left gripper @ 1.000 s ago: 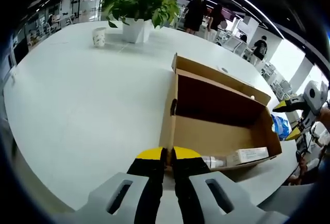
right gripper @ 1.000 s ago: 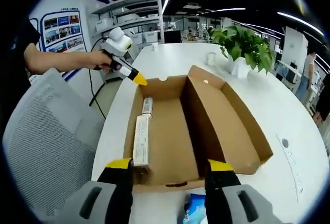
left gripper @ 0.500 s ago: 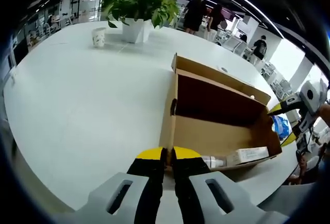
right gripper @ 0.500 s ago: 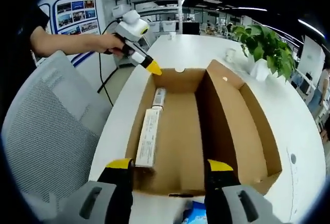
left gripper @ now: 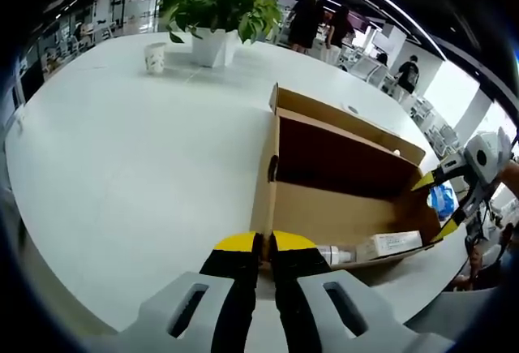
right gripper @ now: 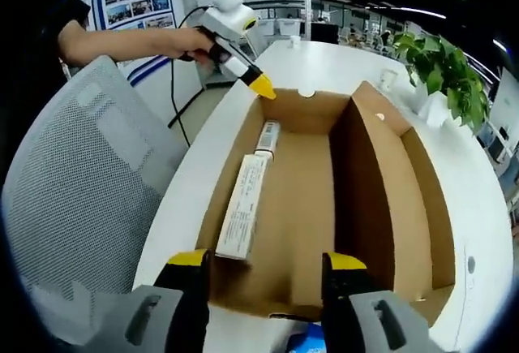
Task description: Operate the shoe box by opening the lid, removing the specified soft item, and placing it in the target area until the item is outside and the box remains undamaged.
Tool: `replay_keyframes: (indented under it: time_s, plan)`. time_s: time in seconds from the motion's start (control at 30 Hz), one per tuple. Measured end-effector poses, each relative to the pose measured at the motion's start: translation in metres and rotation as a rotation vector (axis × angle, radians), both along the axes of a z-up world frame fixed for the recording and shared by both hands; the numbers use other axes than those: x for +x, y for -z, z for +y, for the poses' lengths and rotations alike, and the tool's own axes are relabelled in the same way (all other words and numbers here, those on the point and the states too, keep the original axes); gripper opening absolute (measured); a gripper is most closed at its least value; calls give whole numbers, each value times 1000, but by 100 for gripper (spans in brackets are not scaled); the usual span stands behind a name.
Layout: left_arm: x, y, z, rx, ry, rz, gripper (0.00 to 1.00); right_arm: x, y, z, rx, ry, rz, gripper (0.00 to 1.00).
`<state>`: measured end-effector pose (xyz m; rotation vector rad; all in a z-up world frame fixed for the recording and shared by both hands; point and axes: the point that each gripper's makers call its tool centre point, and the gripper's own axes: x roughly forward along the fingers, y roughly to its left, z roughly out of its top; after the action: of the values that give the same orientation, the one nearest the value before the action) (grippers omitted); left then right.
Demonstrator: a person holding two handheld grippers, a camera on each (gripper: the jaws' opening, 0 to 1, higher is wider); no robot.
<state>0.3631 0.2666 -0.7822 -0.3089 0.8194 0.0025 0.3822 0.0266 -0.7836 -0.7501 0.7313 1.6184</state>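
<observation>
The brown shoe box (left gripper: 340, 207) lies open on the white table (left gripper: 122, 150), its lid (right gripper: 422, 199) folded back past the rear wall. A long white carton (right gripper: 243, 207) and a small tube (right gripper: 268, 138) lie along the left side of the box floor; in the left gripper view the carton (left gripper: 389, 245) and tube (left gripper: 336, 254) lie by the near wall. My left gripper (left gripper: 265, 243) is shut on the end wall's top edge, and the left gripper (right gripper: 261, 87) also appears at the box's far end. My right gripper (right gripper: 266, 262) hangs open over the opposite end. A blue packet (right gripper: 304, 341) lies under it.
A potted plant (left gripper: 219, 12) and a paper cup (left gripper: 156, 58) stand far back on the table. A grey mesh chair (right gripper: 73, 199) stands beside the table edge, left of the box. People stand in the background (left gripper: 308, 20). The right gripper (left gripper: 442, 203) enters at the box's far end.
My right gripper has moved in over the box's end and now looks down into it more steeply. The left gripper and the box have stayed put.
</observation>
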Motion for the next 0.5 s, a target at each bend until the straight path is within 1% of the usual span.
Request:
replay_keyframes:
  time_s: [0.2,0.33,0.4,0.5]
  plan:
    - [0,0,0,1,0,-2,3,-4,4,7,13,15,24,53]
    - [-1,-1,-1,-2,-2,-3,3,-4,10,10,7,19,10,52]
    - [-1,-1,-1,-3,-2,-3,3,-4,14,9,-9,12,-9,52]
    - [-1,-1,-1,-5,-4,-4,3,-3,13,9,-5,12,-17,52]
